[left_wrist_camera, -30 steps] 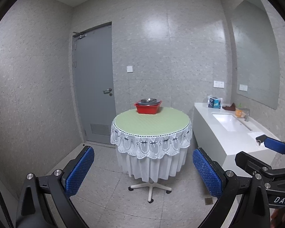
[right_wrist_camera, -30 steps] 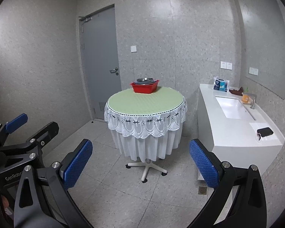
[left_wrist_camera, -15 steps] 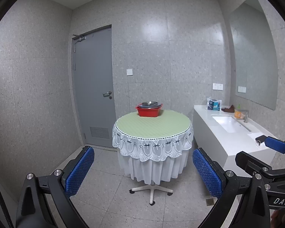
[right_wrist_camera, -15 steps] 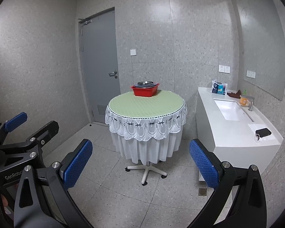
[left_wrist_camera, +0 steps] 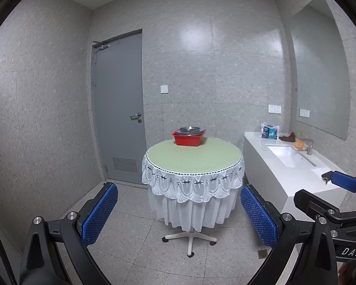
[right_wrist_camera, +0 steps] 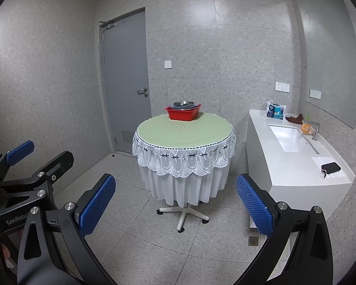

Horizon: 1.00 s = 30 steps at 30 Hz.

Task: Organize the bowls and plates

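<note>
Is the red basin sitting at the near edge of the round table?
No, the red basin sits at the far edge of the round table, toward the back wall.

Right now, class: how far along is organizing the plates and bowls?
Nothing looks done: the dishes sit stacked in the red basin on the table. Left gripper and right gripper are open, empty, far off. Everything remains.

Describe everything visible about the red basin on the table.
The red basin is a squarish, glossy tub, apparently plastic, with rounded corners and a flared rim. It sits upright at the far edge of the round table, on the green cloth. Stacked grey metal-looking dishes rest inside, rising above the rim. Neither gripper is near it.
</note>
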{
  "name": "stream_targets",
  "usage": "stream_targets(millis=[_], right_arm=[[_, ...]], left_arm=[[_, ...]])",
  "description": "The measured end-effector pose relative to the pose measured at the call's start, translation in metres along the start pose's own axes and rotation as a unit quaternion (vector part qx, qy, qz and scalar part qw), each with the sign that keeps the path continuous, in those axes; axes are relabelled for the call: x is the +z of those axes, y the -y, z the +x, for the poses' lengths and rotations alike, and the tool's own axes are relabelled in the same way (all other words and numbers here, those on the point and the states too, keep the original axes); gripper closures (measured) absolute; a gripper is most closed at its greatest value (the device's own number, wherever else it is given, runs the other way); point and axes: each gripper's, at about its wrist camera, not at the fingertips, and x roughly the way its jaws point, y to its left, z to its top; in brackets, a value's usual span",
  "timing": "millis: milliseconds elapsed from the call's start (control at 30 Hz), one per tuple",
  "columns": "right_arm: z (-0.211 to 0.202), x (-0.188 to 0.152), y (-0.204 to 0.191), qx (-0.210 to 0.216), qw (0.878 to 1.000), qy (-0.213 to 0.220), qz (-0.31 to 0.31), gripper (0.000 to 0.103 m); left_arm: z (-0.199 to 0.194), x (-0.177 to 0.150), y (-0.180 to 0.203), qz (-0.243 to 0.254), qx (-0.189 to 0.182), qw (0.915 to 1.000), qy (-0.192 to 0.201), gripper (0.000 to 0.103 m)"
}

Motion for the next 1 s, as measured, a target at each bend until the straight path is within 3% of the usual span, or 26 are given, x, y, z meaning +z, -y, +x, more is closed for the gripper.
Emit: stream_targets(millis=[1000], right_arm=[[0.014,0.001,0.009,0.007,1.0,-0.006,0.0,0.0]], left_arm=[[0.018,-0.004,0.004,-0.004,0.005,1.0,0.0,0.001]])
